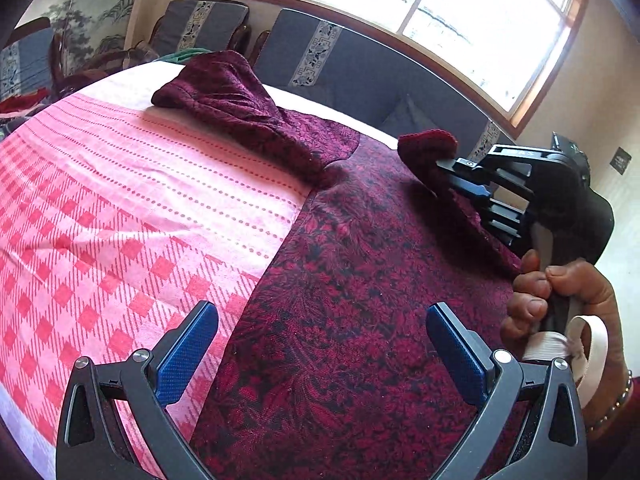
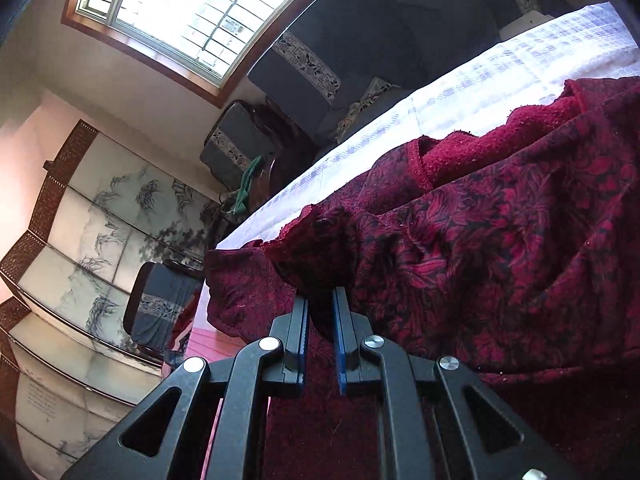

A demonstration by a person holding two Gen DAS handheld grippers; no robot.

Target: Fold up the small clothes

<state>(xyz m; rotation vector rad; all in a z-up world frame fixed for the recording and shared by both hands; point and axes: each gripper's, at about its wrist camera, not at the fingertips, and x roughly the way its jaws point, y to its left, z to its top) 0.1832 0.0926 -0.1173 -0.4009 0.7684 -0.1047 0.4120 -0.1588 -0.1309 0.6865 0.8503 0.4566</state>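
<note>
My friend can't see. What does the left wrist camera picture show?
A dark red flowery garment lies on a pink checked cloth. The left gripper hangs open above it, while the right gripper, held by a hand, pinches a lifted edge.
</note>
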